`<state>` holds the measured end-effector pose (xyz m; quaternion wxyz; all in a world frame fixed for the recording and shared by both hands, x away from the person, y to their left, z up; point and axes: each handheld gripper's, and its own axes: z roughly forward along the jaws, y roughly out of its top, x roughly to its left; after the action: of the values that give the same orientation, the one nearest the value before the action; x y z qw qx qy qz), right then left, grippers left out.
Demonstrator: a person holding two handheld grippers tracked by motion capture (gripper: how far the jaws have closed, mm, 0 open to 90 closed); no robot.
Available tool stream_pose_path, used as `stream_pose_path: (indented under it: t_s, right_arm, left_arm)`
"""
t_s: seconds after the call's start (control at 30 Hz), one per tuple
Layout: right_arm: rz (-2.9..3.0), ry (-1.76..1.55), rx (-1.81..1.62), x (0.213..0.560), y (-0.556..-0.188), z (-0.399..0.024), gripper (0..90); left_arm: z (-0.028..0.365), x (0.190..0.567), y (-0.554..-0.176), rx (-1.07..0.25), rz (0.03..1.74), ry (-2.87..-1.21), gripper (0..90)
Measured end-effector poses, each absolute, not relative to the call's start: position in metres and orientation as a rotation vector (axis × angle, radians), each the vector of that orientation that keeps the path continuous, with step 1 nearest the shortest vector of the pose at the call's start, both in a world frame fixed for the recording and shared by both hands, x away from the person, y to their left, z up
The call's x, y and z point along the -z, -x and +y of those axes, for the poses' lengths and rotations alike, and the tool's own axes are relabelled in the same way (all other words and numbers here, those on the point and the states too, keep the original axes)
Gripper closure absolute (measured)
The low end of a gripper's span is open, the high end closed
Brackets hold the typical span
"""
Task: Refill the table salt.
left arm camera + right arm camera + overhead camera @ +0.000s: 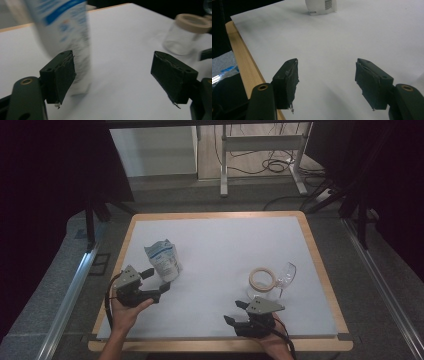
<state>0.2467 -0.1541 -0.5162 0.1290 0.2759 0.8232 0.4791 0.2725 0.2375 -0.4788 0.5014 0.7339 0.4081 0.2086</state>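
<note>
Stood upright on the white table (220, 250), left of centre: a white pouch (164, 260) with blue print; just beside it, the left gripper (156, 280), jaws spread wide, one pad (65, 75) close against the pouch's lower edge (75, 50), contact impossible to judge through the blur; nothing clenched. Near the front edge, the right gripper (237, 312), jaws parted over bare table (327, 57), grasping nothing; just beyond it, a lidded clear jar (261, 282) beside a tipped wine glass (286, 274).
</note>
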Motion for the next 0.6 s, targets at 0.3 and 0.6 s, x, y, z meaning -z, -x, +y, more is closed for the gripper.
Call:
stream_pose_path:
  t_s: [0.3, 0.6]
  right_arm:
    - [2.399, -0.804, -1.378, 0.52, -0.248, -0.154, 35.6]
    - [2.402, -0.802, -1.367, 0.522, -0.247, -0.153, 35.6]
  left_arm:
    - [0.264, 0.482, -0.297, -0.565, 1.044, -1.732, 30.0]
    - [0.257, 0.483, -0.336, -0.52, 1.017, -1.748, 46.4]
